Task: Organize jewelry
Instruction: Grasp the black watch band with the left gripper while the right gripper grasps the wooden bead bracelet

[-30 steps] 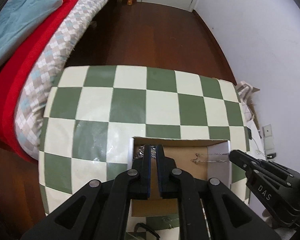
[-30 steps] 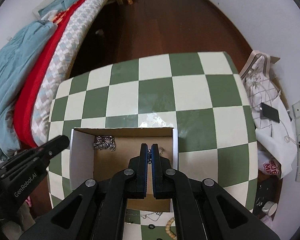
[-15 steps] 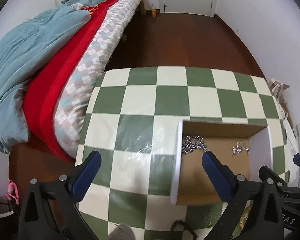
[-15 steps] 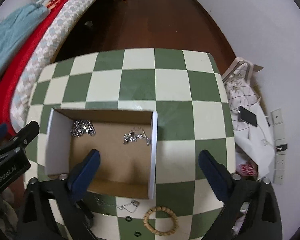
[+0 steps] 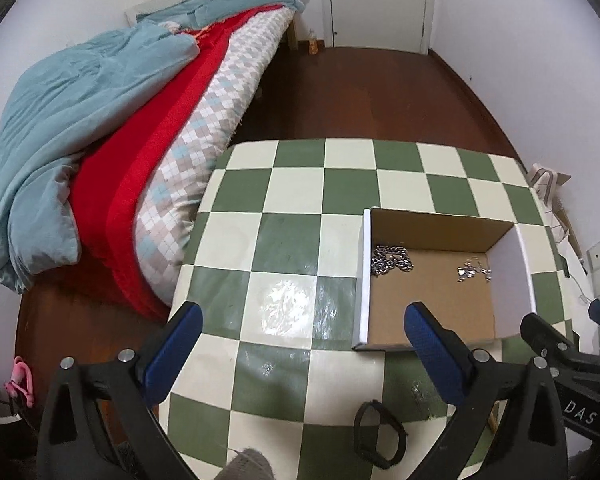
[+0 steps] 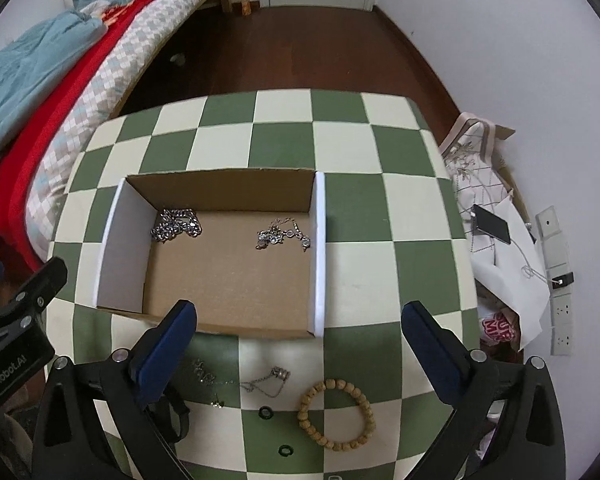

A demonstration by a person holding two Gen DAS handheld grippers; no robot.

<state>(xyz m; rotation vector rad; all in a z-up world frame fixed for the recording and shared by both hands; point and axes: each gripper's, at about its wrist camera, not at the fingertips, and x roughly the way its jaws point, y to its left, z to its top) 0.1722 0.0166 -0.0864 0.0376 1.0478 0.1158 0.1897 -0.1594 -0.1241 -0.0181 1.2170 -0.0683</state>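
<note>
Two silver chains (image 6: 176, 226) (image 6: 280, 236) are lying inside the open cardboard box (image 6: 228, 272), while both hand-held grippers (image 5: 300, 356) (image 6: 300, 352) are hovering spread and empty, leaving a wooden bead bracelet (image 6: 336, 414) and thin necklace (image 6: 260, 384) waiting on the checkered surface (image 6: 380, 272).

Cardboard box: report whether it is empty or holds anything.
Not empty. The cardboard box is open-topped and holds two silver pieces on its floor: a chunky chain in the far-left corner and a finer necklace near the right wall.

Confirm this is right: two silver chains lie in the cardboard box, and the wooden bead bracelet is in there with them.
Not quite. The two silver chains do lie in the cardboard box, but the wooden bead bracelet rests on the checkered table outside it, as the right wrist view shows.
</note>
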